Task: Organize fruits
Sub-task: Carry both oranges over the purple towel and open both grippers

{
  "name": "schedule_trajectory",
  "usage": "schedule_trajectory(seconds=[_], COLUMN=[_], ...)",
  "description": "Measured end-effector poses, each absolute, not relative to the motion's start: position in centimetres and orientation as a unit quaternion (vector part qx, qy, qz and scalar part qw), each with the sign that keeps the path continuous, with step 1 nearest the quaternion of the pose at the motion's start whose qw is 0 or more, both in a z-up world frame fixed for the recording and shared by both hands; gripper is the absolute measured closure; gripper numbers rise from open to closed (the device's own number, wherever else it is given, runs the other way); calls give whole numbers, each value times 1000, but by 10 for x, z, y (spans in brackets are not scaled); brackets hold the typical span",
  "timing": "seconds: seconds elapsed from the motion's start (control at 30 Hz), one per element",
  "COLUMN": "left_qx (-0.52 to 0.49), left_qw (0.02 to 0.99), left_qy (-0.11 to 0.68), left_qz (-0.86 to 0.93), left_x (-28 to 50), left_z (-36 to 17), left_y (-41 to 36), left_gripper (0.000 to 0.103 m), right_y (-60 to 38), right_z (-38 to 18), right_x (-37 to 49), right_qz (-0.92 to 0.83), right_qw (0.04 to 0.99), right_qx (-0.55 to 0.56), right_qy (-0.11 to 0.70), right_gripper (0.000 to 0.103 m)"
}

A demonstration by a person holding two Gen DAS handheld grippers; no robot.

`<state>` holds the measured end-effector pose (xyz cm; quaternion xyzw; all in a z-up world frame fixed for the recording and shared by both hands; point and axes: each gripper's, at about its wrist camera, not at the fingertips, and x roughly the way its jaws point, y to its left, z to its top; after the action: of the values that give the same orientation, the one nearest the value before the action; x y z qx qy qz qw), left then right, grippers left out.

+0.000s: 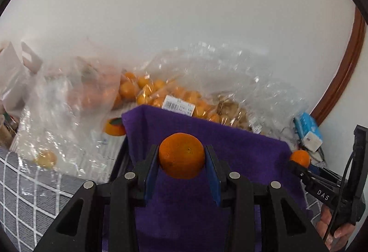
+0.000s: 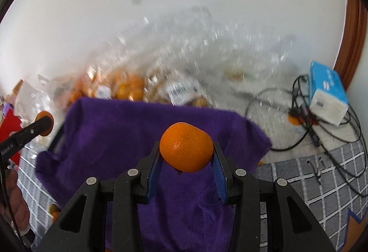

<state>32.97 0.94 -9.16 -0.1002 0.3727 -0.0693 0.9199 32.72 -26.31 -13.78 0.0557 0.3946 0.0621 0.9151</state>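
In the left wrist view my left gripper (image 1: pixel 181 157) is shut on a round orange mandarin (image 1: pixel 181 155), held above a purple cloth (image 1: pixel 241 160) that lines a container. The right wrist view has my right gripper (image 2: pixel 186 152) shut on a second mandarin (image 2: pixel 186 147), also over the purple cloth (image 2: pixel 115 137). Each gripper appears at the edge of the other's view: the right gripper (image 1: pixel 299 161) with its fruit, and the left gripper (image 2: pixel 44 124) with its fruit. Clear plastic bags of small orange fruits (image 1: pixel 147 91) lie behind the cloth.
A loose mandarin (image 1: pixel 113 127) sits left of the cloth, another fruit (image 1: pixel 46 158) under plastic. A blue and white tissue pack (image 2: pixel 327 95), black cables (image 2: pixel 306 118) and a mandarin (image 2: pixel 294 119) lie to the right. A grey grid-patterned cover (image 2: pixel 322 183) is underneath, a white wall behind.
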Motion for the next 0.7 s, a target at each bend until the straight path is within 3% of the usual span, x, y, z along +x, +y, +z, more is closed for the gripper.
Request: schedule_trajectory(seconds=[0.23,0.53,0.7], left_qx=[-79,-80,-69], left_qw=[894,881,876], left_qy=[436,461,470], left_qz=[-60,-71,-82], left_x=[350,352,349], left_z=[-134,-141,-135], left_y=[-1,1,-4], left_gripper=[66,66,66], right_y=[-258,-252,-252], right_z=[-169,-178,-169], right_x=[343,346,335], right_qz=[56,51,43], right_qw=[899,893,896], right_qx=[38,27,38], right_qy=[433,447,441], right_gripper=[62,62,52])
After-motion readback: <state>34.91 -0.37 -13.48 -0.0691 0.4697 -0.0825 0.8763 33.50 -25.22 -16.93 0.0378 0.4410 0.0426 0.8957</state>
